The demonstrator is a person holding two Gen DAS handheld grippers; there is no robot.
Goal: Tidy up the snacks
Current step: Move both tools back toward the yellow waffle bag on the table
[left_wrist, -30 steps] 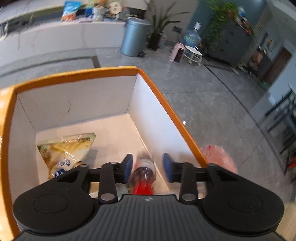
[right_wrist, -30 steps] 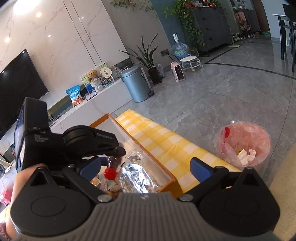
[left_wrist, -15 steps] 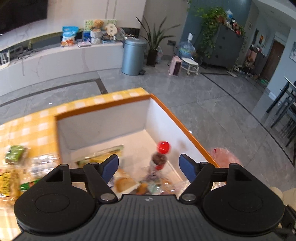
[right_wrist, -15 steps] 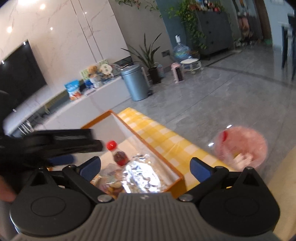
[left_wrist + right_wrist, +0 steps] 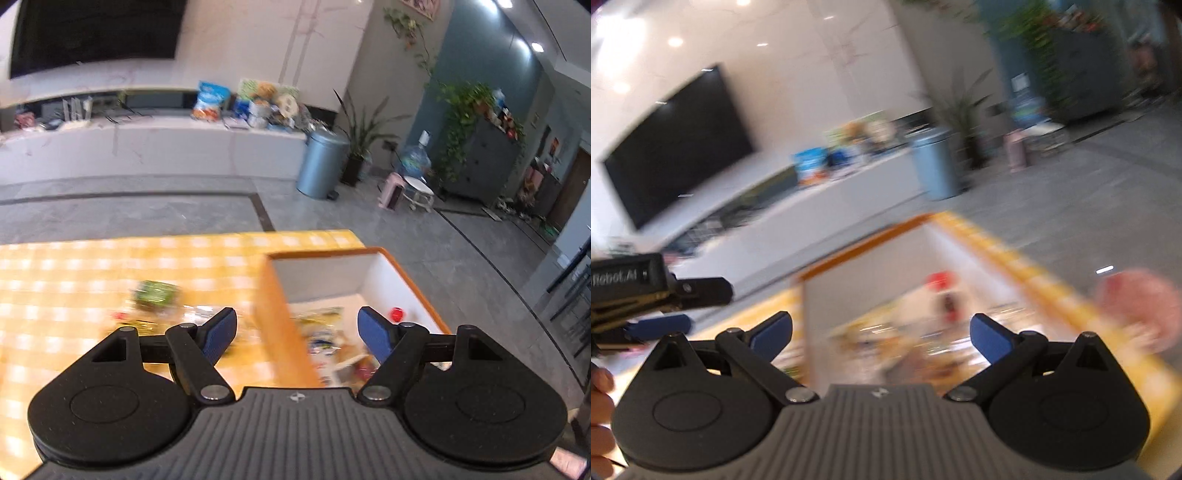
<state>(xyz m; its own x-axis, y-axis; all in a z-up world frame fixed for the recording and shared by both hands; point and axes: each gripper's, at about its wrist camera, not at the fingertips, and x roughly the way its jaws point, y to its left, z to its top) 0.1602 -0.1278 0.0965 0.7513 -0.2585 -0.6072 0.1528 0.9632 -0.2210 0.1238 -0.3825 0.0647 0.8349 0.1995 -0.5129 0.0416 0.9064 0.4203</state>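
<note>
Both grippers (image 5: pixel 297 328) (image 5: pixel 881 332) wide and empty above box (image 5: pixel 273 314) of snacks, red-capped bottle (image 5: pixel 396 314) inside.

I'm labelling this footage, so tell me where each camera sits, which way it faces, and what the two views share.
Left wrist: on the left tongs, looking forward and down over the checked table and orange-rimmed box; only its open blue pads show.
Right wrist: on the right tongs, facing the box; open pads, the left tongs and fingers show.
Shared: box, red-capped bottle, television, grey bin.
</note>
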